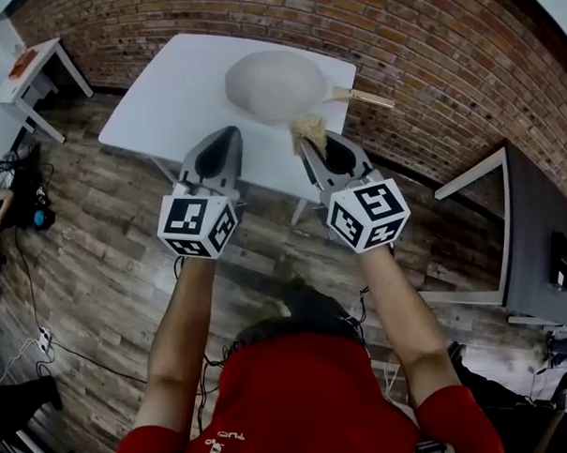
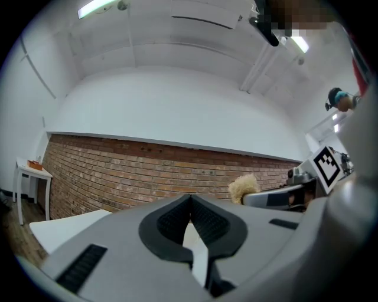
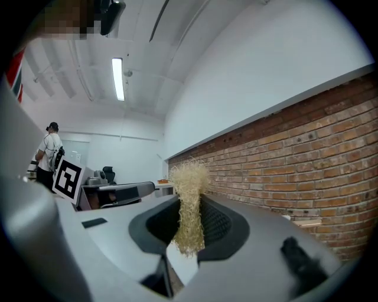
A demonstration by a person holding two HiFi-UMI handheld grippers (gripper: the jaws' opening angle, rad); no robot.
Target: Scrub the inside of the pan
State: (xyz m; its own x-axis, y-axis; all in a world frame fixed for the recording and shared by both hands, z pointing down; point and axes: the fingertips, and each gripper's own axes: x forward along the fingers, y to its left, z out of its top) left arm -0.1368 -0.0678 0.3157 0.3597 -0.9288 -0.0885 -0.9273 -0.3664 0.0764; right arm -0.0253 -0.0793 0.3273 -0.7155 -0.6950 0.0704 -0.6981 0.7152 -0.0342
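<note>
Right gripper fingers pinch a straw-coloured scrubber, left gripper fingers pressed together on nothing; the pan sits on the desk just beyond both fingertips, so bring the tuft down inside it, keeping the pinch firm.

So the backdrop here is a red brick wall over a weathered wood plank floor. A white table sits right up against the wall. Off in the left corner there's a small white side table with something orange on top. A dark grey desk on the right has a black device on it. A plug strip lies on the floor. From the right gripper view, there's a ceiling strip light and a person in a white shirt standing way back.
</note>
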